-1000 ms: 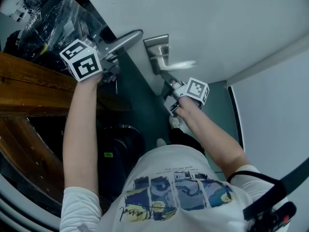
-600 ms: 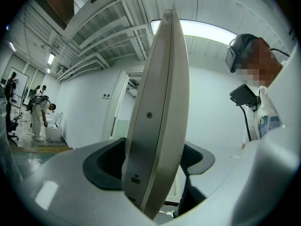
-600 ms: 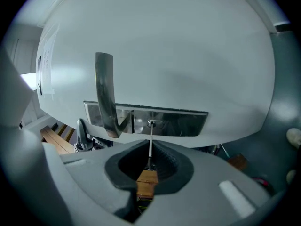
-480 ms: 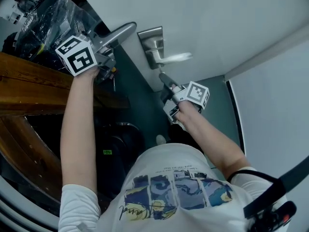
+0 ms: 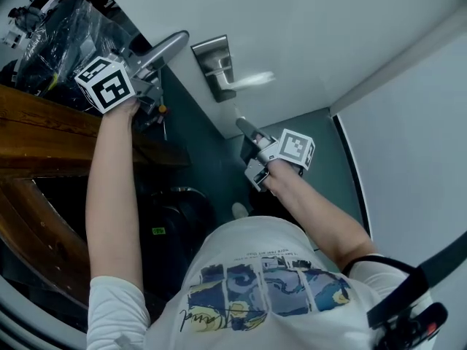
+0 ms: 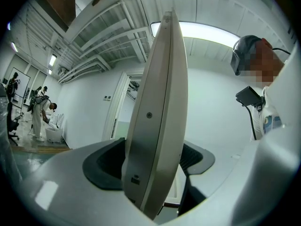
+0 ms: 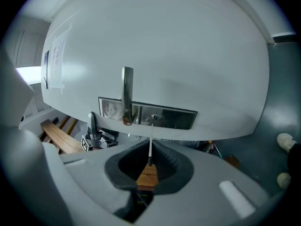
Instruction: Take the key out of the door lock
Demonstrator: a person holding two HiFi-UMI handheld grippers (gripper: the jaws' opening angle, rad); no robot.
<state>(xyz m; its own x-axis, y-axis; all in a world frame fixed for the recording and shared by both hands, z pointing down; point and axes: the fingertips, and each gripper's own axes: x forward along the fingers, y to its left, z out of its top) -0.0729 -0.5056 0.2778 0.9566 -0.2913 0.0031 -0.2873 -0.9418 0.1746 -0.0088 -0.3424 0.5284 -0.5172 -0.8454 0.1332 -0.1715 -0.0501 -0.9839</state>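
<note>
A thin metal key [image 7: 150,150] sticks out of my right gripper [image 7: 149,161], whose pads are shut on its head. Its tip hangs just short of the keyhole [image 7: 153,118] in the steel lock plate [image 7: 175,118], free of the lock. In the head view my right gripper [image 5: 244,128] is a little below the lock plate [image 5: 207,65] and the inner lever [image 5: 252,79] of the white door [image 5: 306,28]. My left gripper [image 5: 146,71] is closed wide on the outer door handle [image 5: 164,49]; that handle [image 6: 157,112] fills the gap between the pads.
A brown wooden bench [image 5: 44,122] and a black plastic-wrapped bundle [image 5: 55,31] lie on the left beyond the door. The floor [image 5: 211,170] is dark green. A white wall [image 5: 408,144] rises on the right. People [image 6: 44,117] stand far off.
My right gripper has drawn back from the lock plate toward the person, with the key in it. The left gripper stays on the outer handle.
</note>
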